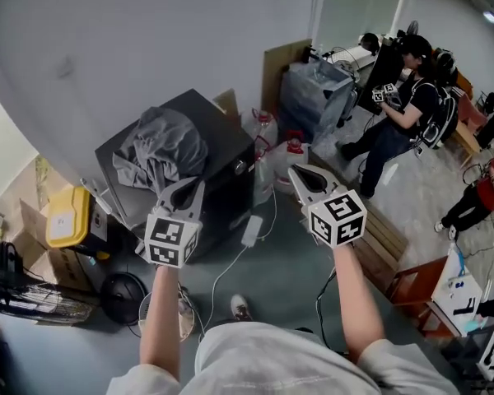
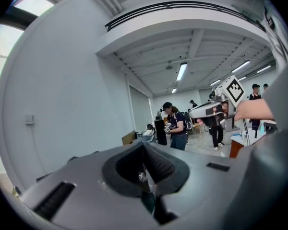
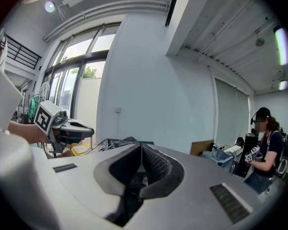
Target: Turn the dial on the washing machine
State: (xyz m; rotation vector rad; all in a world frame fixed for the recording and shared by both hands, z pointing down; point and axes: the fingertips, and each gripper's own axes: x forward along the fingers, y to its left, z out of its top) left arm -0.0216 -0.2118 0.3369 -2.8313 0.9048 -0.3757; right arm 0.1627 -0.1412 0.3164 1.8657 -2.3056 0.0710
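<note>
Forearms straight out, parallel | L gripper jaws together, empty | R gripper same

— What is the person wearing?
— A pale grey short-sleeved shirt that leaves the forearms bare, and a light shoe.
— And the tools in the hands?
— The left claw and the right claw look alike. Each is a pale grey moulded plastic shell that tapers to a point around a teardrop hollow lined with dark ribbed pads. Each carries a white cube printed with black square markers. Dark rectangular slots mark the shells.
</note>
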